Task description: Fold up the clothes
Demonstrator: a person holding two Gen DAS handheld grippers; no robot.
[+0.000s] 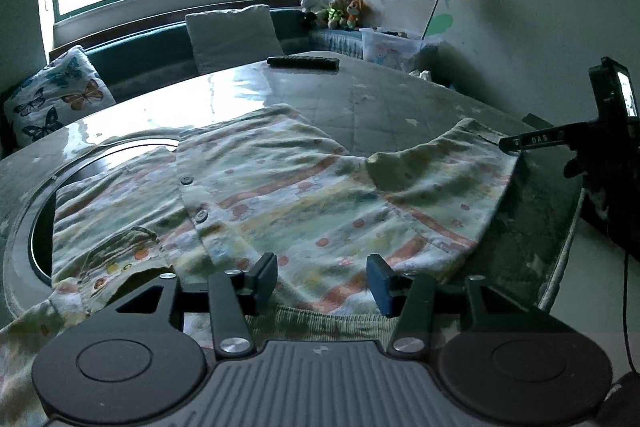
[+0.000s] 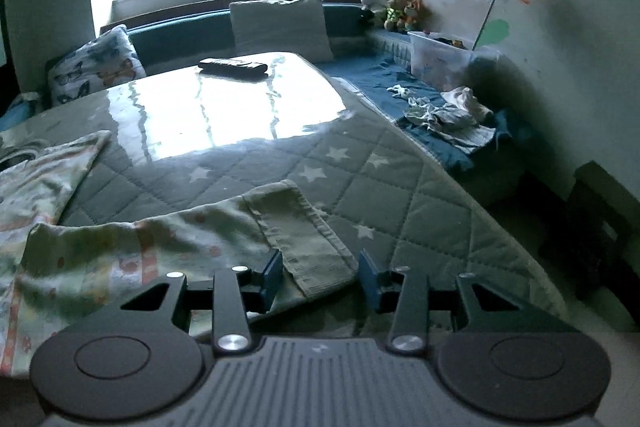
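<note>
while both claws gape over the shirt — a remote lies beyond.

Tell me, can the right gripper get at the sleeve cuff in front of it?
Probably yes. The right gripper is open, and the cuff lies flat on the quilt right between its fingers, with nothing on top of it or in the way.

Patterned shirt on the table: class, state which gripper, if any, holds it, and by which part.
Neither. The left gripper stands open over the patterned shirt body; the right gripper stands open around its sleeve cuff, pads not pressing.
</note>
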